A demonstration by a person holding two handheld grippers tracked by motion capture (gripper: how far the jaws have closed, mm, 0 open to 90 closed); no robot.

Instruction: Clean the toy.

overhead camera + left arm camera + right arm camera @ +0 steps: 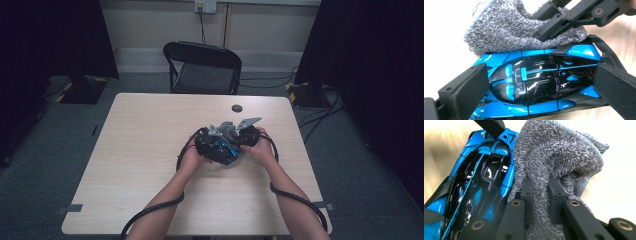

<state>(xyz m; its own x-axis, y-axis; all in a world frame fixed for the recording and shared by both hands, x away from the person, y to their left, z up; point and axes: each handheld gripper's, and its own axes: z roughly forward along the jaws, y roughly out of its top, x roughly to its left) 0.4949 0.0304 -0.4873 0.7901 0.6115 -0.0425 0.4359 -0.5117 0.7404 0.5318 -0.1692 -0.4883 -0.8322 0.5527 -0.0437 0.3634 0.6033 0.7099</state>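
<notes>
Left claw [539,90] is clamped around the blue toy car [541,80]; right claw [541,195] is pinched on the grey cloth [554,157], which should be drawn lightly along the glossy bodywork.

A pale wooden square table [150,165] with rounded corners stands on grey carpet [45,165], and everything else is placed relative to it. A small round dark cable port [237,108] sits in the tabletop near the far edge. Just beyond that far edge stands a black folding chair [202,67] with a padded seat, facing the table. Behind the chair runs a cream wall [150,22] with a white socket [205,6], a dark cord hanging from it. Black curtains [50,35] hang beyond the table's far left and far right corners. Black cables [320,117] trail over the carpet past the right edge
</notes>
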